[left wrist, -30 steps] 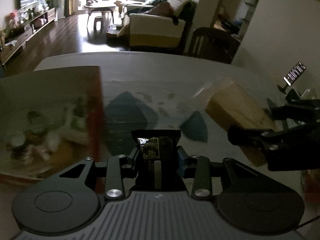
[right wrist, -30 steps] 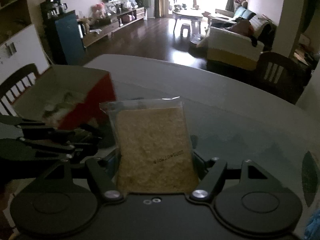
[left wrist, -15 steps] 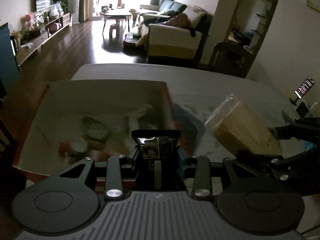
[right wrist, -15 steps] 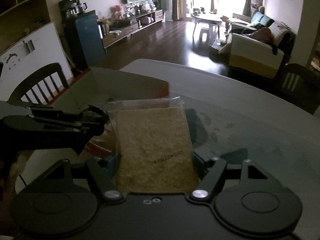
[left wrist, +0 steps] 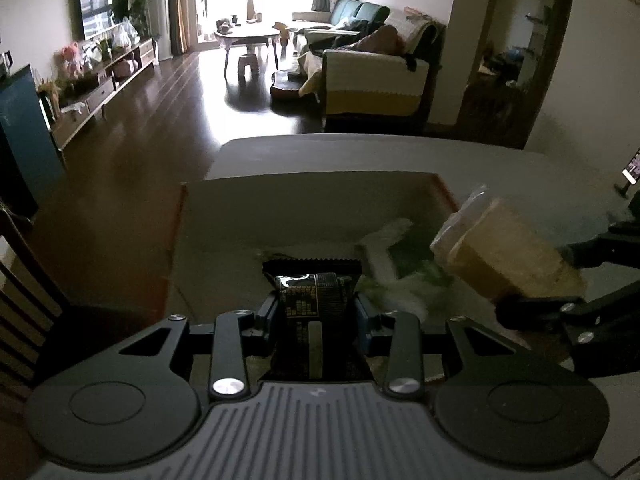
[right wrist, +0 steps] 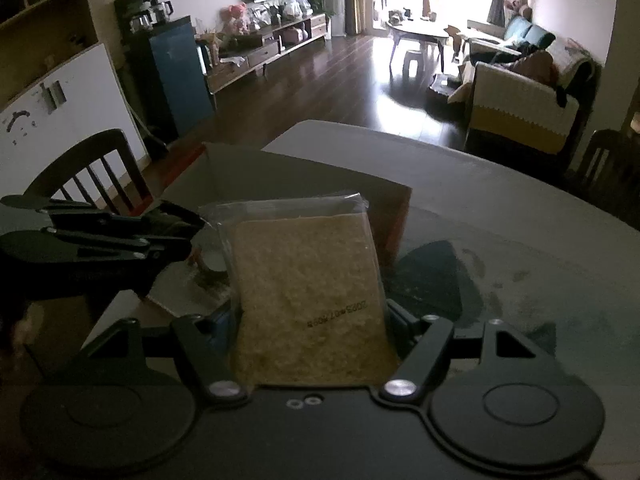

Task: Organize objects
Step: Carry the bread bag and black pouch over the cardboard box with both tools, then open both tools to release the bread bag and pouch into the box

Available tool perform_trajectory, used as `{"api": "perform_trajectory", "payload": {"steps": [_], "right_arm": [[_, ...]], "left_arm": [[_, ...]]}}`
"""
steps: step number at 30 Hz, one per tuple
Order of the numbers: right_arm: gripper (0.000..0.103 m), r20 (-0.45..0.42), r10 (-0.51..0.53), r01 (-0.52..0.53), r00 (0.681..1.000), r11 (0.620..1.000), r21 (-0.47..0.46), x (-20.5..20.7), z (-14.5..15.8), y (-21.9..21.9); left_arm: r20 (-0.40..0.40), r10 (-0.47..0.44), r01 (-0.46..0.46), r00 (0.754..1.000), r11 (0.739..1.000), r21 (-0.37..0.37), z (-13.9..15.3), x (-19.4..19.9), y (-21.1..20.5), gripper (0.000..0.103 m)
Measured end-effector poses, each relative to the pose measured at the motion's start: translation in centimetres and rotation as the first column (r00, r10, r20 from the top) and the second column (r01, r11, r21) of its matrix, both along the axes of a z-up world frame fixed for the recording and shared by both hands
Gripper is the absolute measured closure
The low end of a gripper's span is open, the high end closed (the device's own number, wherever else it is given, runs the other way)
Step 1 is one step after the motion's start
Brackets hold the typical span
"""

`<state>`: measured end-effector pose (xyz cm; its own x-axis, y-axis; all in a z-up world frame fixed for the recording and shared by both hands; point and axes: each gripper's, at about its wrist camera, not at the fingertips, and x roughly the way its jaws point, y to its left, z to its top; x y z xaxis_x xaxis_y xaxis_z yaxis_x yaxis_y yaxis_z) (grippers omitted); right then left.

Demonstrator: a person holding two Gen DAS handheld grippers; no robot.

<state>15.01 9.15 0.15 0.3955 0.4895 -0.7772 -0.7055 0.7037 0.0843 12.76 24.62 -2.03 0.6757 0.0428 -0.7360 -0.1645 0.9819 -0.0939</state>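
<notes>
- The left tool (left wrist: 316,312) is closed on a dark snack packet (left wrist: 314,296), held above the open red-sided box (left wrist: 280,216) that sits on the table (left wrist: 520,172).
- The right tool (right wrist: 312,332) clamps a clear bag of pale grain (right wrist: 304,280) by its lower end; the bag stands upright, near the box's right edge.
- Both packets are off the table, and neither is in the box yet.
- Risk: the two tools are close together over the box, so lowering both at once could make them collide.
- Risk: the grain bag is soft and gripped low, so it may flop or slip and land outside the wall.
- The box contents are blurred, so free space inside cannot be judged.
</notes>
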Motion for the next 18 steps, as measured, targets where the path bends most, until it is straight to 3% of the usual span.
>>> {"api": "perform_trajectory", "payload": {"steps": [8, 18], "right_arm": [[0.03, 0.017, -0.021, 0.023, 1.0, 0.997, -0.078, 1.0, -2.1, 4.1], [0.03, 0.045, 0.003, 0.005, 0.999, 0.986, -0.169, 1.9, -4.4, 7.5]], "left_arm": [[-0.032, -0.014, 0.015, 0.999, 1.0, 0.025, -1.9, 2.9, 3.0, 0.067], [-0.095, -0.046, 0.05, 0.994, 0.998, 0.044, -4.7, 7.9, 3.5, 0.067]]}}
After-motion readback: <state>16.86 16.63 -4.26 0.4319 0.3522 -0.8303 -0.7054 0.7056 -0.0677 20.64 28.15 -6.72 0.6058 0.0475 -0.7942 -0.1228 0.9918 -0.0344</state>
